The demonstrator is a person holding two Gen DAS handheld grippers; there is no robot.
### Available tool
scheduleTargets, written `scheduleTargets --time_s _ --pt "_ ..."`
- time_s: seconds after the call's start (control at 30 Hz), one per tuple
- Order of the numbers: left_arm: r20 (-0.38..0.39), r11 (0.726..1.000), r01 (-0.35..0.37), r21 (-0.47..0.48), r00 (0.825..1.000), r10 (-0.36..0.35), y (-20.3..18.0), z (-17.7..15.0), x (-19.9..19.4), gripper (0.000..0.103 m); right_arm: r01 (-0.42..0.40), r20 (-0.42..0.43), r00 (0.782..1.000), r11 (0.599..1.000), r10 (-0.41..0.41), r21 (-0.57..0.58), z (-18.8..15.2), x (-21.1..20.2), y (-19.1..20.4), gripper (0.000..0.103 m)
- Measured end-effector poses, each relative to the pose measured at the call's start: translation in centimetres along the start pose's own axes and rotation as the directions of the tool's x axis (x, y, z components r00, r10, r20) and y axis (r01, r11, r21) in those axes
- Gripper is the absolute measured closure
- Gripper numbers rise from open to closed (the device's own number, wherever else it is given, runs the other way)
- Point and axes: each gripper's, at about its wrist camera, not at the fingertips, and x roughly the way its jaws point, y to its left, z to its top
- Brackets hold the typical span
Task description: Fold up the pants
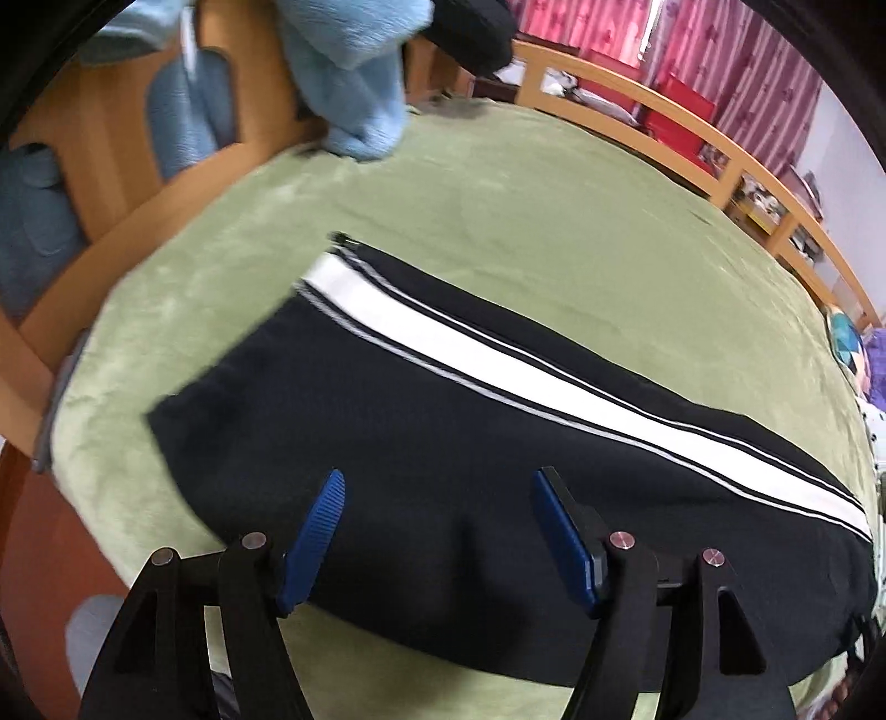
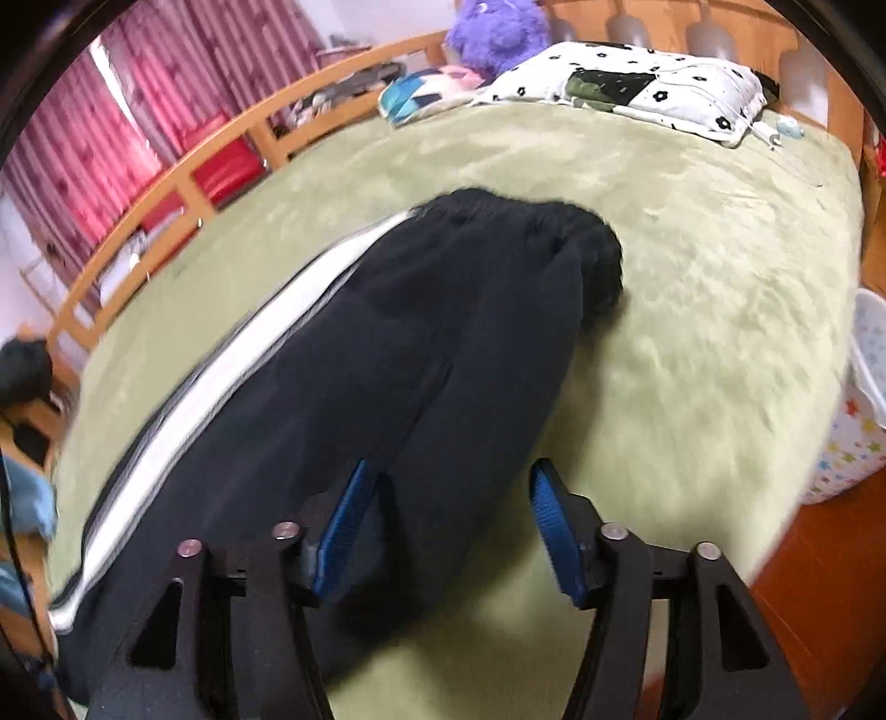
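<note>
The left gripper (image 1: 437,482) hangs low over the near edge of the black pants (image 1: 443,443), its blue-padded fingers (image 1: 318,531) spread wide apart with nothing between them; dark cloth fills the gap beneath. The right gripper (image 2: 446,476) is likewise spread open, pointing along the length of the pants (image 2: 387,360) towards the waistband. Its left finger (image 2: 346,515) is over the black fabric and its right finger (image 2: 554,520) over bare bedcover just beside the garment's edge. Whether either gripper touches the cloth cannot be told.

The pants lie flat on a bed covered with a green plush blanket (image 1: 526,194), folded lengthwise so the two legs lie one over the other. A broad white stripe (image 1: 498,360) edged with thin white lines runs down the side seam. In the right wrist view the gathered waistband (image 2: 526,216) is at the far end and the stripe (image 2: 221,376) runs along the left edge.

A wooden bed rail (image 1: 692,149) borders the far side, with red-and-pink curtains (image 1: 692,55) behind it. A light blue cloth (image 1: 354,83) hangs at the top of the left wrist view above the blanket. At the head of the bed are a white pillow with black flowers (image 2: 637,83), a purple plush toy (image 2: 498,27) and a small colourful cushion (image 2: 410,94). A white basket with coloured stars (image 2: 853,432) stands on the reddish floor beside the bed.
</note>
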Motion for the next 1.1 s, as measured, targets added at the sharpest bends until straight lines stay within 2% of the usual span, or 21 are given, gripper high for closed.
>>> scheduleTargets --time_s 0.17,0.2,0.23,0.27,0.3,0.33,0.37,0.4,0.43,0.5,0.53,0.57,0.6,0.67,0.73,0.87,0.93,1.0,1.03,1.07,1.1 --pt "0.007 0.999 0.009 0.035 1.0 -0.01 -2.1 -0.4 0.5 0.035 -0.156 -0.063 0.984 0.978 0.166 0.141 3.0 4.6 -1.2 0.036" --pt "0.01 0.999 0.007 0.037 1.0 -0.007 -2.4 -0.6 0.5 0.035 -0.179 -0.044 0.981 0.971 0.188 0.157 3.3 4.7 -1.2 0.042" --pt "0.006 0.999 0.003 0.038 1.0 -0.003 -2.5 -0.6 0.7 0.035 -0.182 -0.019 0.982 0.971 0.187 0.152 3.5 4.4 -1.1 0.07" --pt "0.0 0.999 0.008 0.034 1.0 -0.008 -2.6 -0.6 0.9 0.035 -0.189 0.001 0.982 0.973 0.19 0.134 3.9 3.9 -0.9 0.081" --pt "0.003 0.999 0.015 0.03 1.0 -0.015 -2.5 -0.5 0.8 0.035 -0.23 0.025 0.973 0.967 0.228 0.114 4.5 3.0 -1.0 0.084" --pt "0.007 1.0 0.015 0.026 1.0 -0.015 -2.5 -0.5 0.8 0.035 -0.295 0.084 0.955 0.944 0.285 0.145 5.3 1.3 -2.0 0.09" --pt "0.014 1.0 0.007 0.019 1.0 -0.007 -2.2 -0.4 0.6 0.035 -0.322 0.108 0.946 0.93 0.307 0.176 5.7 0.6 -2.8 0.09" --pt "0.019 1.0 0.007 0.015 1.0 -0.007 -1.8 -0.2 0.6 0.035 -0.361 0.127 0.932 0.904 0.34 0.228 6.1 0.1 -3.9 0.09" --pt "0.024 1.0 0.011 0.013 1.0 -0.011 -1.6 -0.2 0.6 0.035 -0.349 0.119 0.937 0.907 0.329 0.236 6.3 0.1 -4.3 0.09" --pt "0.03 1.0 0.006 0.014 1.0 -0.006 -0.8 0.0 0.7 0.035 -0.228 0.038 0.974 0.963 0.225 0.141 6.0 1.7 -3.4 0.09" --pt "0.031 1.0 -0.006 0.014 1.0 0.006 -0.4 0.2 1.0 0.035 -0.174 -0.01 0.984 0.979 0.176 0.105 5.5 2.6 -3.0 0.086" --pt "0.031 1.0 -0.016 0.009 0.999 0.015 0.1 0.6 1.2 0.035 -0.109 -0.069 0.991 0.992 0.113 0.059 4.9 3.6 -2.6 0.078" --pt "0.034 1.0 -0.017 0.002 0.999 0.017 0.7 1.0 1.5 0.035 -0.086 -0.095 0.992 0.996 0.089 0.037 4.4 3.7 -2.5 0.073" --pt "0.044 1.0 -0.02 -0.013 0.999 0.02 2.0 2.1 2.0 0.035 -0.059 -0.091 0.994 0.998 0.061 0.026 3.7 2.7 -2.8 0.056" --pt "0.047 0.999 -0.035 -0.015 0.998 0.035 3.2 3.6 3.0 0.035 -0.01 -0.067 0.998 1.0 0.012 0.024 2.8 0.7 -3.4 0.045" --pt "0.046 0.999 -0.041 -0.01 0.998 0.042 4.9 7.4 5.7 0.035 0.04 -0.033 0.999 0.999 -0.039 0.01 0.4 -3.3 -3.1 0.045" --pt "0.049 1.0 -0.031 0.002 0.998 0.031 5.3 9.0 6.9 0.035 0.074 -0.002 0.997 0.997 -0.074 -0.019 -0.8 -5.3 -1.5 0.045" --pt "0.053 0.998 -0.057 0.015 0.997 0.056 5.7 10.9 8.8 0.035 0.093 0.021 0.995 0.995 -0.092 -0.038 -1.3 -6.3 0.3 0.045" --pt "0.025 0.997 -0.073 0.024 0.997 0.072 5.9 11.7 10.4 0.04 0.098 0.033 0.995 0.994 -0.097 -0.047 -2.1 -7.0 1.4 0.045" --pt "-0.028 0.997 -0.067 0.04 0.997 0.068 5.9 12.2 12.0 0.048 0.094 0.039 0.995 0.994 -0.092 -0.051 -2.8 -7.5 2.6 0.045" --pt "-0.073 0.997 -0.048 0.057 0.996 0.052 5.7 12.4 13.1 0.07 0.085 0.037 0.996 0.995 -0.083 -0.055 -3.3 -7.7 3.4 0.045"
